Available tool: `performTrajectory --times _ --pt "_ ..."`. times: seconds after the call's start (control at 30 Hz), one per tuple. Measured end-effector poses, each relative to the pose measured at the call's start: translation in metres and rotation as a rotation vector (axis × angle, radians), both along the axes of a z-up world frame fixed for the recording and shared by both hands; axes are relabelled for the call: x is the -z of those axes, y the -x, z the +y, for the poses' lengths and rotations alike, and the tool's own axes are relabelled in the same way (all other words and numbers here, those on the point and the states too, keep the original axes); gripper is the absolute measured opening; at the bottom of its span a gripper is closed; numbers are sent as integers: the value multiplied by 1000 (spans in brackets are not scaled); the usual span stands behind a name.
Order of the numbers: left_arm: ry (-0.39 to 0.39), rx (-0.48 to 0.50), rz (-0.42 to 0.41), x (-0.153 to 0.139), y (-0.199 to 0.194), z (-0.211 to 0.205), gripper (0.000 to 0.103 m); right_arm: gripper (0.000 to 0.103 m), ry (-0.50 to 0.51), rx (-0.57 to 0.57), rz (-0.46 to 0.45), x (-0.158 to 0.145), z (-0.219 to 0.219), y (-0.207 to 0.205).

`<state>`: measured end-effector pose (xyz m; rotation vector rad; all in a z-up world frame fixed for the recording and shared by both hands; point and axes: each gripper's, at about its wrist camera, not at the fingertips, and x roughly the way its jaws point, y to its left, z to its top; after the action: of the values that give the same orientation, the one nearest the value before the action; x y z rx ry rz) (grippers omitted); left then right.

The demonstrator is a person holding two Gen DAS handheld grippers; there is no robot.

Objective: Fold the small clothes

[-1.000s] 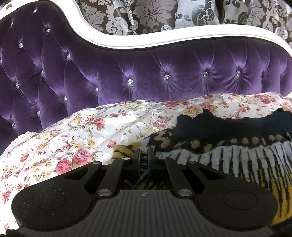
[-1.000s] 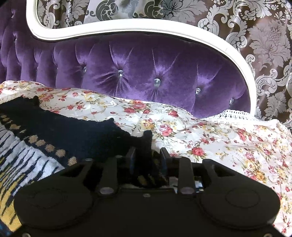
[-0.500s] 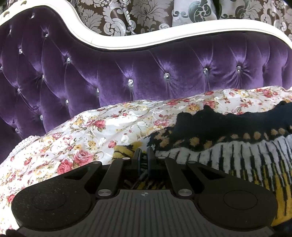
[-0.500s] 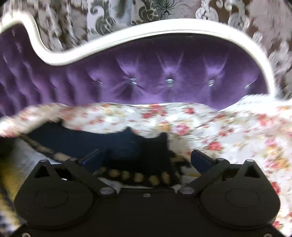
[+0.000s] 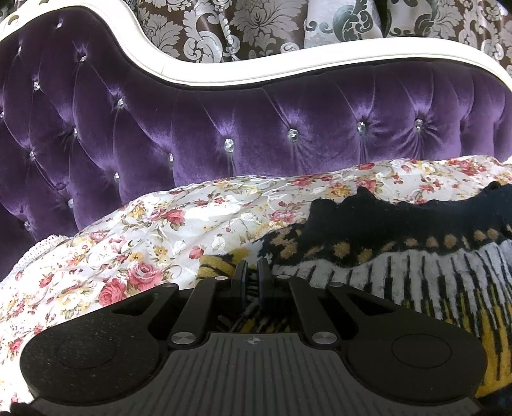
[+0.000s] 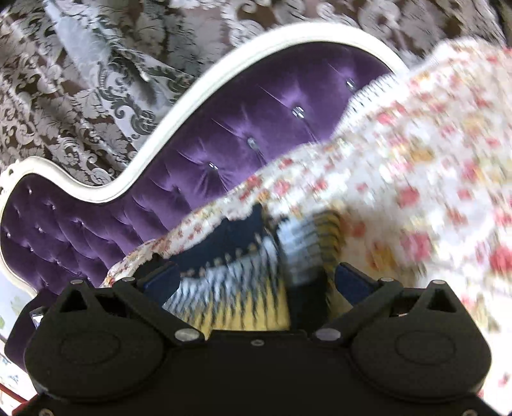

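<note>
A knitted garment [image 5: 400,256] in black, white and yellow lies on the floral bedspread [image 5: 144,249]. My left gripper [image 5: 251,272] is shut on the garment's yellow left edge, low over the bed. In the right wrist view the same garment [image 6: 243,288] is blurred and lies between the wide-apart fingers of my right gripper [image 6: 256,281], which is open, tilted and holds nothing.
A purple tufted headboard [image 5: 256,128] with a white frame rises behind the bed; it also shows in the right wrist view [image 6: 240,128]. Patterned curtains [image 5: 256,25] hang behind it. The bedspread's lace edge [image 5: 35,252] marks the bed's left side.
My right gripper has let go of the garment's black edge, opened wide and swung, rolling to the side. My left gripper has stayed shut on the yellow edge, nearly still.
</note>
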<state>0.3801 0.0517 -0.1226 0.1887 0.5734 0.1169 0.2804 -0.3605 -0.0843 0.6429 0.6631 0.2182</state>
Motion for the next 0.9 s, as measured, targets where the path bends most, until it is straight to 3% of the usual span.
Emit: performTrajectory --times 0.1,0.2,0.3,0.47,0.6,0.73,0.8,0.9 --pt "4 -1 0 0 0 -1 7 103 -19 -24 36 12 0 1" --pt "2 -1 0 0 -1 0 7 103 -43 -58 3 17 1 3" --pt "-12 -3 1 0 -1 -2 7 103 -169 -132 -3 22 0 1" --pt "-22 -3 4 1 0 -4 7 103 -155 -147 -10 22 5 -1" --pt "-102 -2 15 2 -2 -15 6 103 -118 -147 -30 21 10 4" --pt "-134 8 47 0 -5 -16 6 103 -113 -153 -26 21 10 2" --pt "-123 17 82 -7 -7 -15 6 103 -147 -152 -21 22 5 1" --pt "-37 23 146 -26 -5 -7 7 103 -179 -149 -16 23 1 0"
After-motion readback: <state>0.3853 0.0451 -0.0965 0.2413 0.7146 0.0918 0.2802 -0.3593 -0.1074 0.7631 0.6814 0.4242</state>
